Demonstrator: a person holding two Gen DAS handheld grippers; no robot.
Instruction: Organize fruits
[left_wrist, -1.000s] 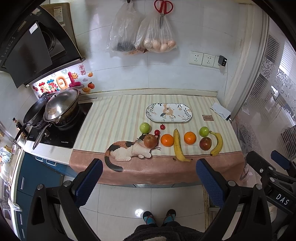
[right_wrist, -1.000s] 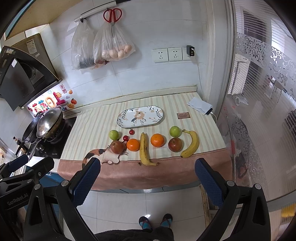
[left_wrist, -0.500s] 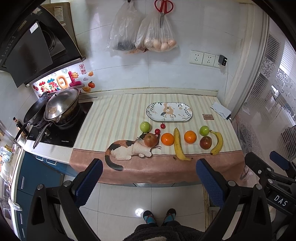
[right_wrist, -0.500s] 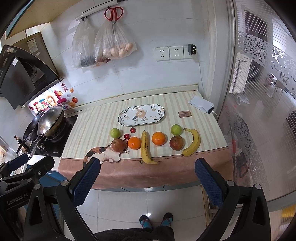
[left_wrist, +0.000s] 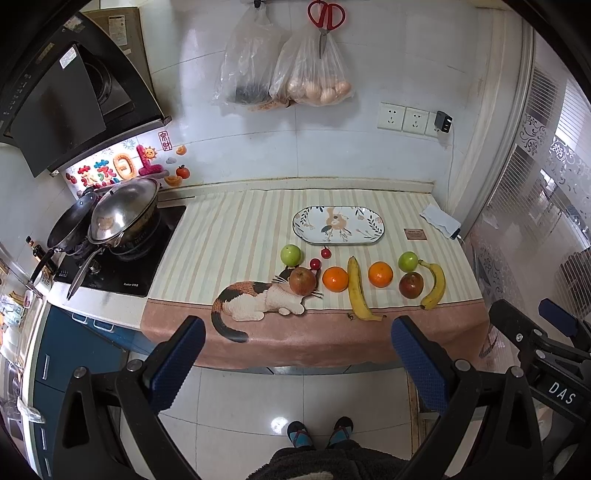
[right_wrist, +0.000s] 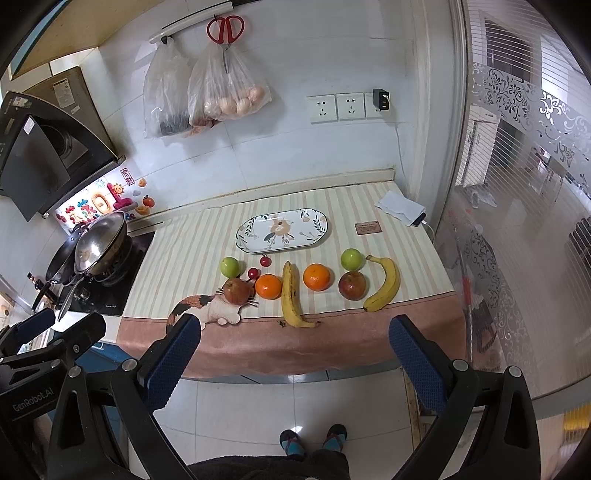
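Fruit lies in a loose row on the striped cloth: a green apple (left_wrist: 291, 254), two cherries (left_wrist: 315, 263), a red apple (left_wrist: 302, 281), an orange (left_wrist: 335, 279), a banana (left_wrist: 357, 290), a second orange (left_wrist: 380, 274), another green apple (left_wrist: 407, 261), a dark red apple (left_wrist: 410, 285) and a second banana (left_wrist: 434, 285). A patterned oval plate (left_wrist: 338, 230) sits empty behind them. My left gripper (left_wrist: 295, 343) hangs open over the floor, short of the counter. My right gripper (right_wrist: 294, 341) is open too, equally far back, facing the banana (right_wrist: 291, 291) and plate (right_wrist: 282, 230).
A stove with a lidded wok (left_wrist: 123, 214) stands at the left. Two plastic bags (left_wrist: 284, 77) and red scissors (left_wrist: 326, 16) hang on the wall. A white cloth with a phone (left_wrist: 441, 221) lies at the back right. A person's feet (left_wrist: 319, 432) stand on the tiled floor.
Both views have shifted very slightly; the counter sits a little nearer in the right wrist view. No fruit has moved and both grippers stay open.
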